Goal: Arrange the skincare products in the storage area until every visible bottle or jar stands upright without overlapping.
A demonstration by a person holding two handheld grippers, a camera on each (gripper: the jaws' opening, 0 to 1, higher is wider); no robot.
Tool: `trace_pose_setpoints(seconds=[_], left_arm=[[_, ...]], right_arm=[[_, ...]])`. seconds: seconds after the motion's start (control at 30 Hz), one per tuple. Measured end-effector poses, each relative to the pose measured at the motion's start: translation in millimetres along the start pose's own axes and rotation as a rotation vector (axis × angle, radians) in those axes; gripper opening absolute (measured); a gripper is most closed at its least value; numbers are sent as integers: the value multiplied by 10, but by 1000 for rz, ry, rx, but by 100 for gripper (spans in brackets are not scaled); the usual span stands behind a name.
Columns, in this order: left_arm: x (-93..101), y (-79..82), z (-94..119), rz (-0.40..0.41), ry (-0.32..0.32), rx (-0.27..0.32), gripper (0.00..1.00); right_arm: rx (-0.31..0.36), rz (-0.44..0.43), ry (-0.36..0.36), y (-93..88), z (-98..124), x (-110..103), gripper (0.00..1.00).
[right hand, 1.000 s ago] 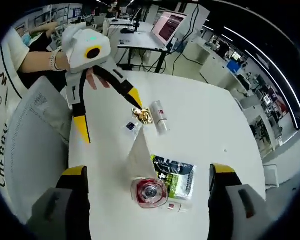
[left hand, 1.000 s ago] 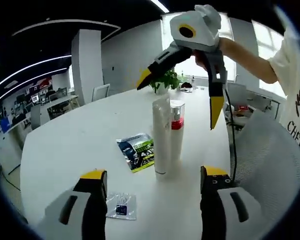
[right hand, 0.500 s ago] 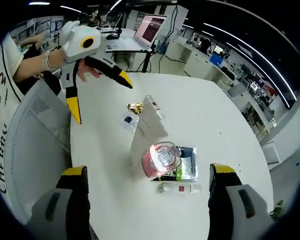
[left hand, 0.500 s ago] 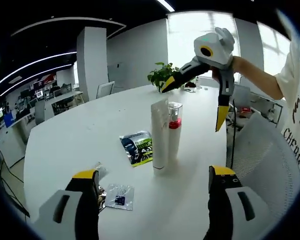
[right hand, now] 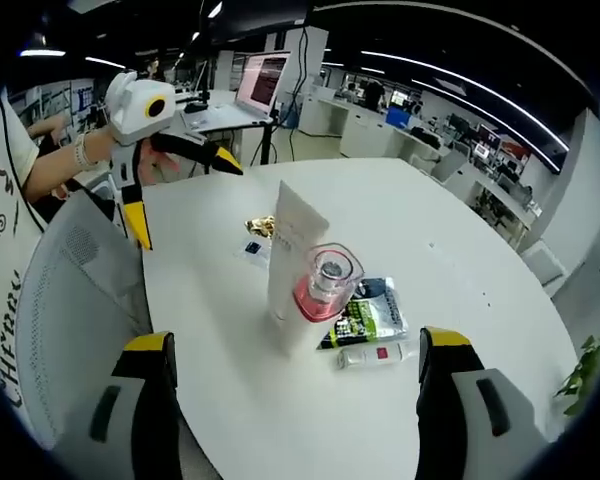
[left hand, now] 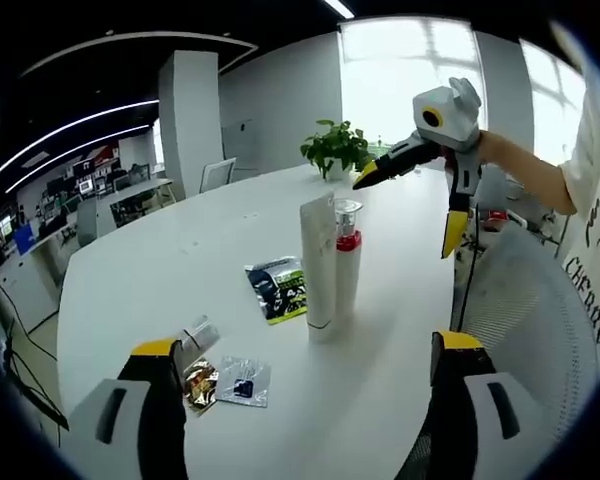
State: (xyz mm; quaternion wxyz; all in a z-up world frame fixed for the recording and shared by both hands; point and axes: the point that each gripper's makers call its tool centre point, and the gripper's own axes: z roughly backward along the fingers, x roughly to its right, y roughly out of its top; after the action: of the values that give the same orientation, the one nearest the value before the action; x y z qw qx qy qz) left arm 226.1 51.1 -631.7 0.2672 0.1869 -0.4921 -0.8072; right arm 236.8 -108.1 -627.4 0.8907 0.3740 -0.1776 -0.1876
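Left claw (left hand: pixel 305 350): jaws spread wide apart, nothing between them, raised off the surface. Seen from the right gripper view (right hand: pixel 180 190), it is held aloft by a bare forearm with a wrist bracelet. Right claw (right hand: pixel 293 345): jaws likewise wide apart, empty. From the left gripper view (left hand: pixel 410 205), a hand grips it, tips angled downward.

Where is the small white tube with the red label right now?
In the right gripper view, the small tube lies flat on the white table, just right of centre, by the near edge of the green sachet and right of the tall standing tube.
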Motion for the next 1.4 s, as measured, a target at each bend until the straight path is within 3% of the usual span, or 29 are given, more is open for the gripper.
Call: trace_pose_setpoints(seconds=[0.23,0.53,1.0,1.3,1.4], left_arm=[[-5,-83,28,31,11,-8,99],[-33,-45,76,93,38,65,99],[33,-219,85,80,39,-3,99],[-56,-212,124,99,91,14,99],[28,-192,48,139,49,29,99]], right_arm=[[29,-42,-14,-69,61,-48,100],[38,-84,-30,-193,91,7,100],[66,-111,-37,-289,-15,87,100],[63,-105,-34,-406,-140,240,100],[53,-98,-48,-476,-178,343,100]])
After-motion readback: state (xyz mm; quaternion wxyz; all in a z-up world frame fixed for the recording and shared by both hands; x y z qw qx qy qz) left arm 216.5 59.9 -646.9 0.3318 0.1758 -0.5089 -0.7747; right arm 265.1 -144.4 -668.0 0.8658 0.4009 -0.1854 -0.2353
